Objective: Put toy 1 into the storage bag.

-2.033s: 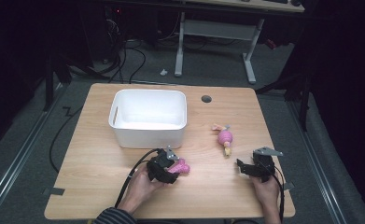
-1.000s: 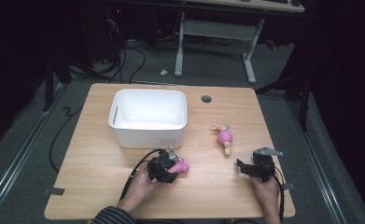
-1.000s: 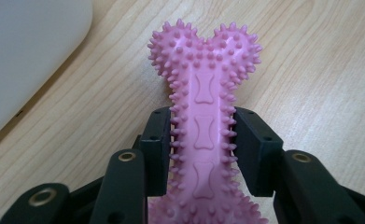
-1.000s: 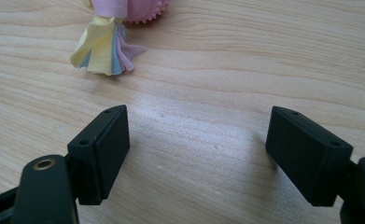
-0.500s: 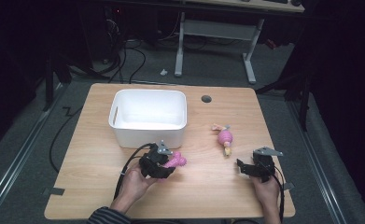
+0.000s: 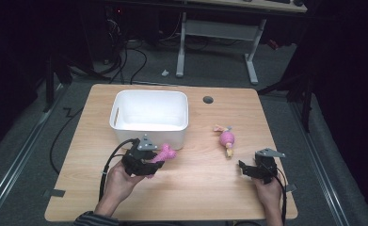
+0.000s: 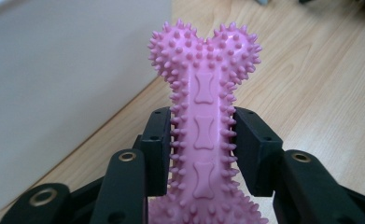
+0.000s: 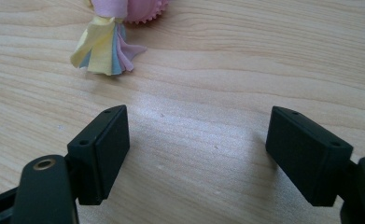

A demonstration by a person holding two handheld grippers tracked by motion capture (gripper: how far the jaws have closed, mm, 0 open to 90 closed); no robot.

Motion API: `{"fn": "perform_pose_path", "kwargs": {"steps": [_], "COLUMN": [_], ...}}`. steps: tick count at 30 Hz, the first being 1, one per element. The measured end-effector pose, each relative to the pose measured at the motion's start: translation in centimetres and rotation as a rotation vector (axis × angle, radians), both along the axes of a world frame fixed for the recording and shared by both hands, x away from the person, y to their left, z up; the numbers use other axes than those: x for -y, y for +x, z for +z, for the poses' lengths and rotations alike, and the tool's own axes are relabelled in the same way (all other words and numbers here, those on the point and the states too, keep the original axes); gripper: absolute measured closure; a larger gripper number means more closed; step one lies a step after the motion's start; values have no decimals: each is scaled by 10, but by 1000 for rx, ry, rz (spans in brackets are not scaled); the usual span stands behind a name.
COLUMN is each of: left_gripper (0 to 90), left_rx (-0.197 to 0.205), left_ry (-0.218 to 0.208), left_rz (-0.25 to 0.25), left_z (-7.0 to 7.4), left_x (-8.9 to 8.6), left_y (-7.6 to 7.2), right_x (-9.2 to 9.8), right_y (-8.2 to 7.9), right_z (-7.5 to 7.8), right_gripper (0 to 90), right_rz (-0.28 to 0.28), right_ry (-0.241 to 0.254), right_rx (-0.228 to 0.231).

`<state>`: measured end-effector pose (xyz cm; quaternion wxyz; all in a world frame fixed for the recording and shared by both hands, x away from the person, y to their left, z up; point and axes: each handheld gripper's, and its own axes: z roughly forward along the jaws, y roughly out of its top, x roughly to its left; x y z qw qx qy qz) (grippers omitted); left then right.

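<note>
My left tool (image 6: 149,162) is clamped across the shaft of the pink spiked bone (image 7: 203,126), holding it above the surface (image 6: 210,188) just in front of the white bin (image 6: 148,113). I judge the rubbery spikes could let it twist or slip, or its leading knob could catch the bin's near wall. Its long axis runs along the jaws, free knob toward the bin. My right tool (image 8: 213,154) rests wide open, empty, near the pink tasselled toy (image 6: 227,139).

One camera overlooks the table (image 6: 210,188); two ride close above it.
</note>
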<state>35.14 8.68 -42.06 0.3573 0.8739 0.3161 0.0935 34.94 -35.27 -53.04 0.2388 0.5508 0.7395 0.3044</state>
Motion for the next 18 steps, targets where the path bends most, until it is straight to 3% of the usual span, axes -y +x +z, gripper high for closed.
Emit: {"fn": "perform_pose_path", "kwargs": {"steps": [9,13,14,18], "left_gripper": [590,590,590,590], "left_rx": [14,11,23,35], "left_ry": [8,-2,18,26], "left_rz": [42,51,54,62], "left_z": [13,22,28,40], "left_x": [-18,-25,-28,-34], "left_y": [-3,-1,-1,0], "right_x": [0,0,0,0], "right_y": [0,0,0,0], "right_z": [0,0,0,0], "right_gripper": [217,216,217,216], "right_rz": [1,1,0,2], "right_ry": [0,0,0,-1], "right_rx": [0,0,0,1]}}
